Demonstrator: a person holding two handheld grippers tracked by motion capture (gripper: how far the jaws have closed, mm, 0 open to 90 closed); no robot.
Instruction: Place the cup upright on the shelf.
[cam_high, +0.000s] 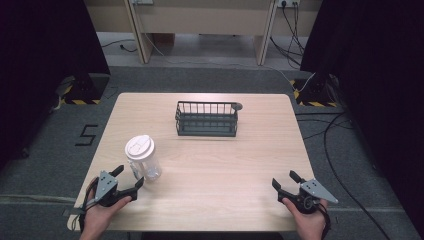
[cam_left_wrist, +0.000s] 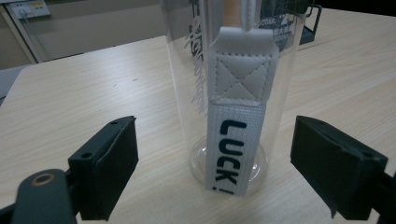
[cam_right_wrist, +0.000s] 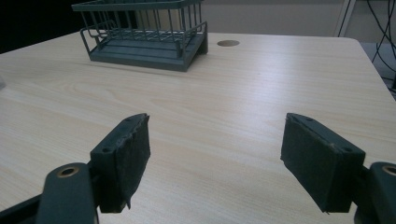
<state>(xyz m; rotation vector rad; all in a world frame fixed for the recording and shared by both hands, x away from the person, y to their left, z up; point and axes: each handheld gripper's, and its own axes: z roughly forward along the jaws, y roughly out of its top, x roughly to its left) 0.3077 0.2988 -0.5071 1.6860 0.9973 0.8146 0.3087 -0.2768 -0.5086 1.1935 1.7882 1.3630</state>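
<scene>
A clear plastic bottle (cam_high: 144, 164) with a white lid stands upright on the wooden table (cam_high: 225, 170), near its front left. A white strap printed "LUCK!" (cam_left_wrist: 233, 135) hangs down the bottle's side (cam_left_wrist: 187, 84). My left gripper (cam_high: 129, 178) is open just in front of the bottle, one jaw on each side, not touching it. In its own view the left gripper (cam_left_wrist: 215, 163) frames the bottle's base. My right gripper (cam_high: 285, 180) is open near the front right edge, with nothing between its jaws (cam_right_wrist: 215, 158).
A dark wire basket (cam_high: 207, 119) stands toward the back middle of the table, seen also as the basket (cam_right_wrist: 144, 32) in the right gripper view. A round hole (cam_right_wrist: 228, 43) sits in the tabletop beside it. Cables lie on the floor at right.
</scene>
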